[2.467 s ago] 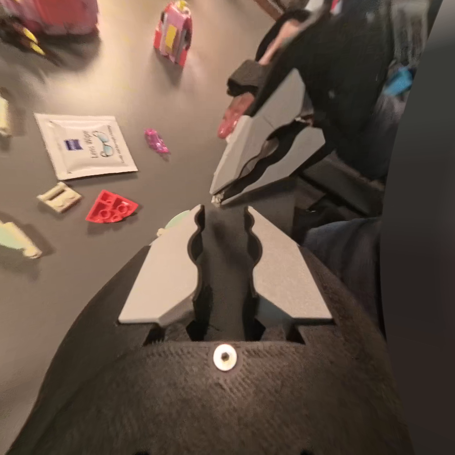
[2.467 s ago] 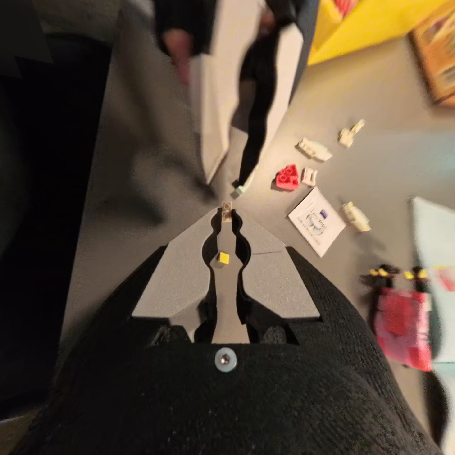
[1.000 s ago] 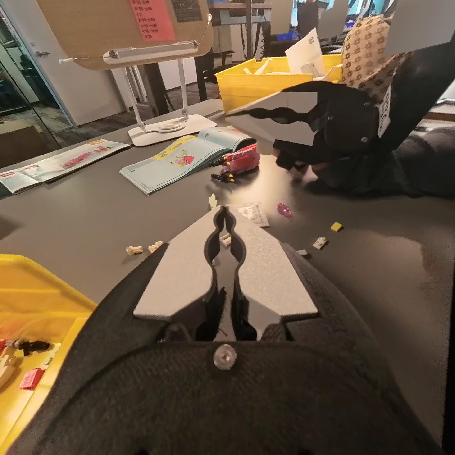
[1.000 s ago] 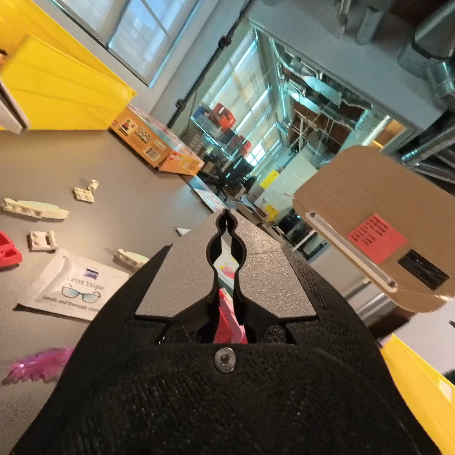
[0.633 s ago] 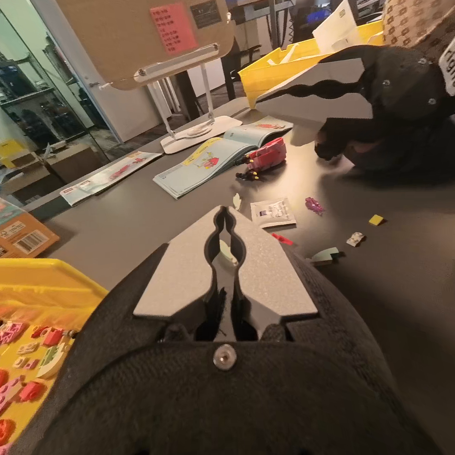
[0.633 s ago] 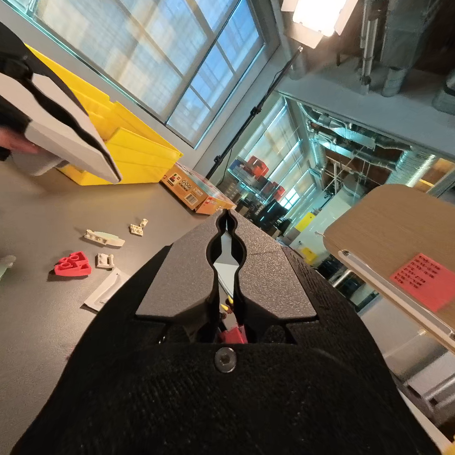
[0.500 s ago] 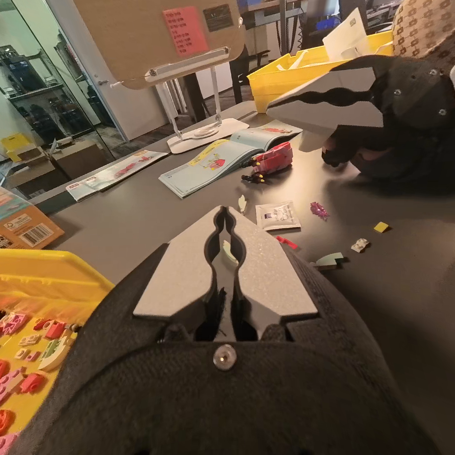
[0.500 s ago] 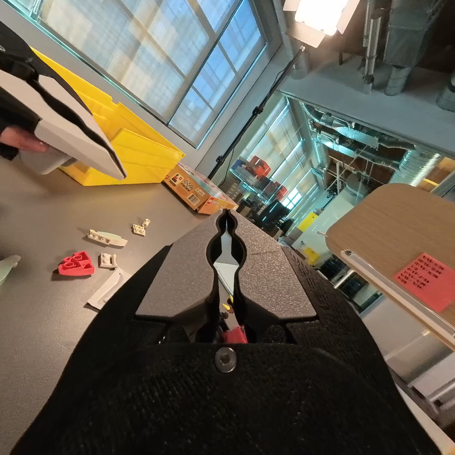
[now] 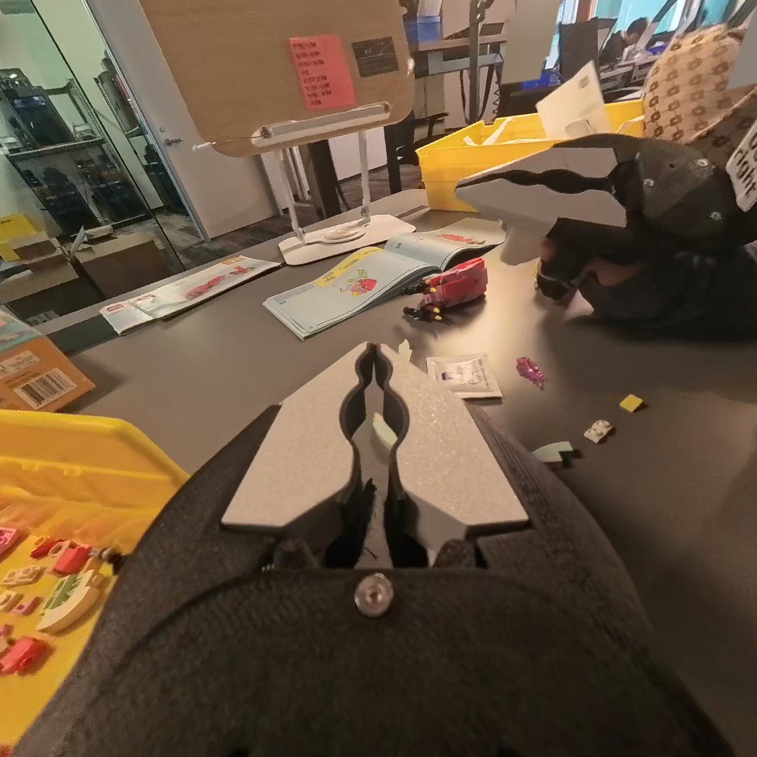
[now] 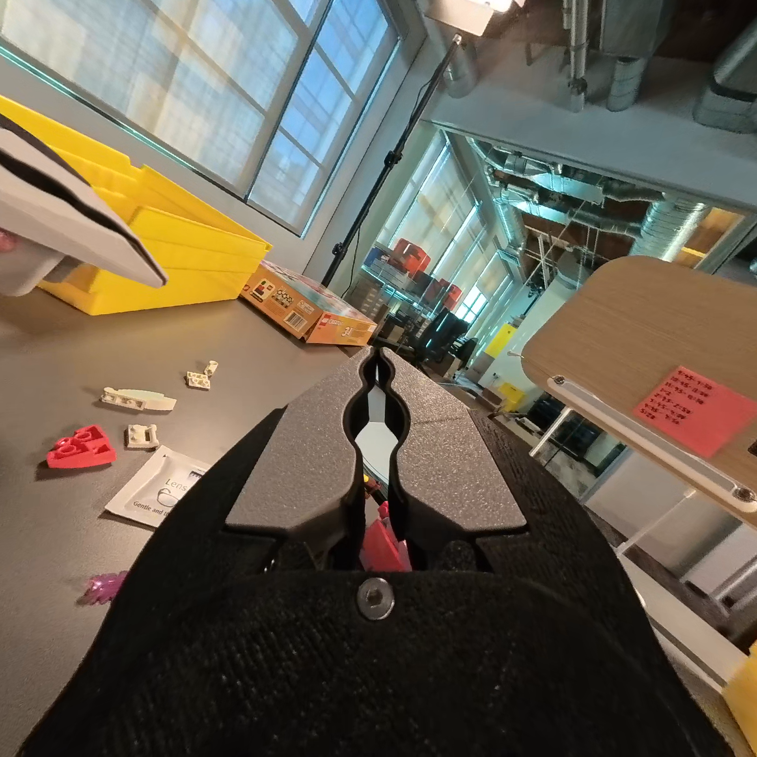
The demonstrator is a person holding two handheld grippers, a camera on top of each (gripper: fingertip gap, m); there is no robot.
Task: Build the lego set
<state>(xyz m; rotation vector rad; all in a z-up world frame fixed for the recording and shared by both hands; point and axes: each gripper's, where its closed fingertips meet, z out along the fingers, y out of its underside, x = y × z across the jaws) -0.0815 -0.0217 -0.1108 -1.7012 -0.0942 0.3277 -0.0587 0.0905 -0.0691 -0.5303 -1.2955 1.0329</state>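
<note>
My left gripper (image 9: 375, 348) is shut with nothing between its tips and hangs above the dark table (image 9: 205, 381). Nearest to it are a white sachet (image 9: 465, 375) and a pale mint piece (image 9: 405, 349). My right gripper (image 10: 376, 351) is also shut on nothing, raised and tilted up toward the room. It also shows in the left wrist view (image 9: 461, 191), above a red and pink brick model (image 9: 458, 284). In the right wrist view a red wedge brick (image 10: 82, 450), small white pieces (image 10: 141, 435) and the sachet (image 10: 159, 487) lie left of it.
A yellow bin (image 9: 82, 450) with several loose bricks stands at the lower left. An open booklet (image 9: 368, 282), a second leaflet (image 9: 184, 293), a wooden board on a stand (image 9: 286, 73), an orange box (image 10: 307, 315) and more yellow bins (image 10: 172, 254) ring the table. A pink clear piece (image 9: 530, 368) and a yellow tile (image 9: 632, 402) lie at the right. One gripper's finger ends stand about 12 centimetres off the other's. My left tips are roughly 11 centimetres from the sachet (image 10: 159, 487). The left camera catches it too, in the left wrist view (image 9: 470, 383).
Both grippers rose from close over the table and tilted up toward the room. My left jaws, open at the earliest frame, have come together on nothing. Both have stayed shut over the last second.
</note>
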